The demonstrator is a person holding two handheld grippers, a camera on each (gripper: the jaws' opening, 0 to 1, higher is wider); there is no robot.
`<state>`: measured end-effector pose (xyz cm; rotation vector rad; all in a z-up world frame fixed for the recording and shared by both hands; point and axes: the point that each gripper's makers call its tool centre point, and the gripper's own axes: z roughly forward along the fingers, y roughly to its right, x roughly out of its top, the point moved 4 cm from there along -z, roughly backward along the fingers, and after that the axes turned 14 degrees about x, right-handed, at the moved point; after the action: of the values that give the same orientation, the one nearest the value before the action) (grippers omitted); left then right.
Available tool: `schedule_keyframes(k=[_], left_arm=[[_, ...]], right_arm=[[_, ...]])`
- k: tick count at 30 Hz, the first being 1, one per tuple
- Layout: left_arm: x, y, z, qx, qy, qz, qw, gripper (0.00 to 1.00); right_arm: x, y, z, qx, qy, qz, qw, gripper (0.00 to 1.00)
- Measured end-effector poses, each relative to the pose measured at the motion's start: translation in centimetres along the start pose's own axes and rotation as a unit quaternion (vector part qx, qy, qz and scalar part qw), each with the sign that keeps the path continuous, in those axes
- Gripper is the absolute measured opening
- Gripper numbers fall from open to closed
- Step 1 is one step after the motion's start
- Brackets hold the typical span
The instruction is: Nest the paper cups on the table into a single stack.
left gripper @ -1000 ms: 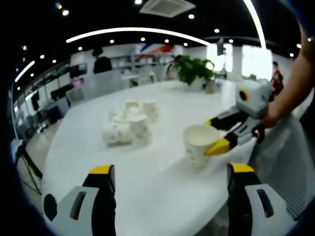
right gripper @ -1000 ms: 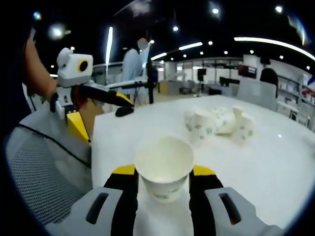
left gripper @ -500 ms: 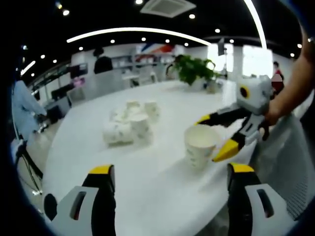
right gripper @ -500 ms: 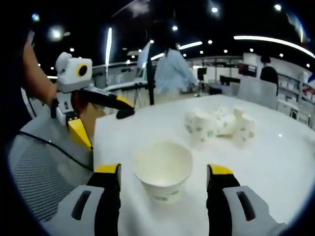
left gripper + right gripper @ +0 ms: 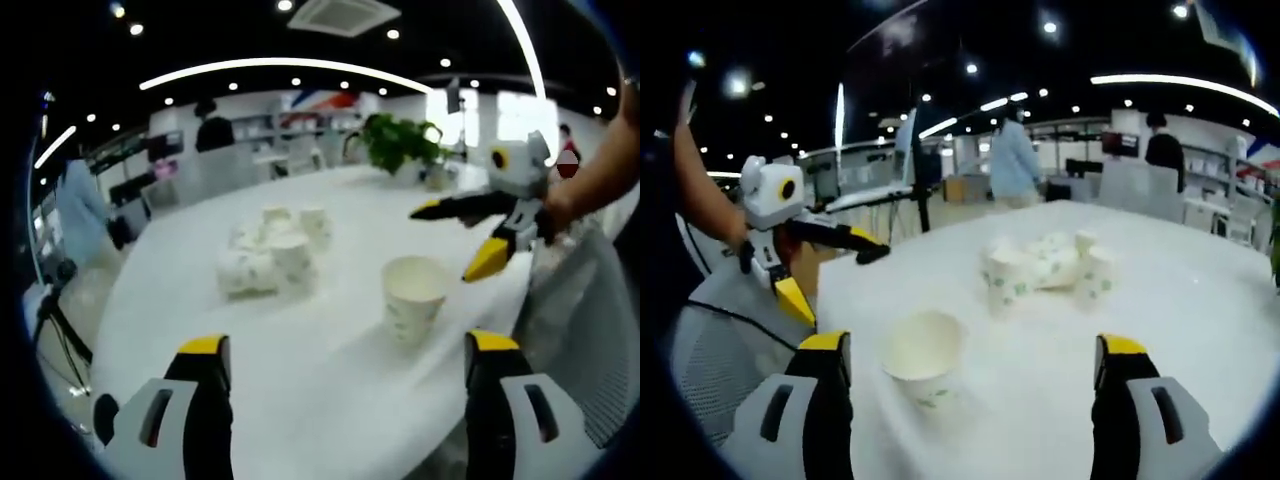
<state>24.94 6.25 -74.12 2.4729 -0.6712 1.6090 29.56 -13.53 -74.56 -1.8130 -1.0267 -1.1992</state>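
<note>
Left gripper view: left gripper (image 5: 345,385) with yellow tips, jaws spread wide, holding nothing, low over the white round table (image 5: 300,400).
Right gripper (image 5: 468,238) seen from the left: held up in the air past the single white paper cup (image 5: 412,297), its two yellow tips far apart, not touching the cup.
Right gripper view: right gripper (image 5: 975,375) jaws wide, nothing between them.
Single cup (image 5: 922,357): stands upright on the table (image 5: 1180,290), mouth up, just ahead of the jaws and nearer the left jaw.
Pile of white paper cups with green dots (image 5: 1043,268): farther back on the table, well apart from the single cup; some stand, some lie on their sides.
Same pile (image 5: 270,262): left of the single cup.
Green leafy plant (image 5: 400,142): at the far edge of the table.
</note>
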Motion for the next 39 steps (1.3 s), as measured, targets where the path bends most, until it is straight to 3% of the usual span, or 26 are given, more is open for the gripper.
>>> schedule_keyframes(k=[23, 31, 39], left_arm=[[0.4, -0.5, 0.2, 0.012, 0.001, -0.005, 0.9999, 0.96], [0.0, -0.7, 0.2, 0.013, -0.006, 0.0, 0.9999, 0.95], [0.1, -0.8, 0.0, 0.019, -0.001, -0.002, 0.9998, 0.95]], right_arm=[[-2.4, 3.9, -7.0, -0.113, 0.009, 0.029, 0.9931, 0.99], [-2.4, 5.2, -7.4, -0.134, 0.014, 0.029, 0.9904, 0.97], [-2.4, 6.3, -5.9, -0.135, 0.017, 0.02, 0.9905, 0.99]])
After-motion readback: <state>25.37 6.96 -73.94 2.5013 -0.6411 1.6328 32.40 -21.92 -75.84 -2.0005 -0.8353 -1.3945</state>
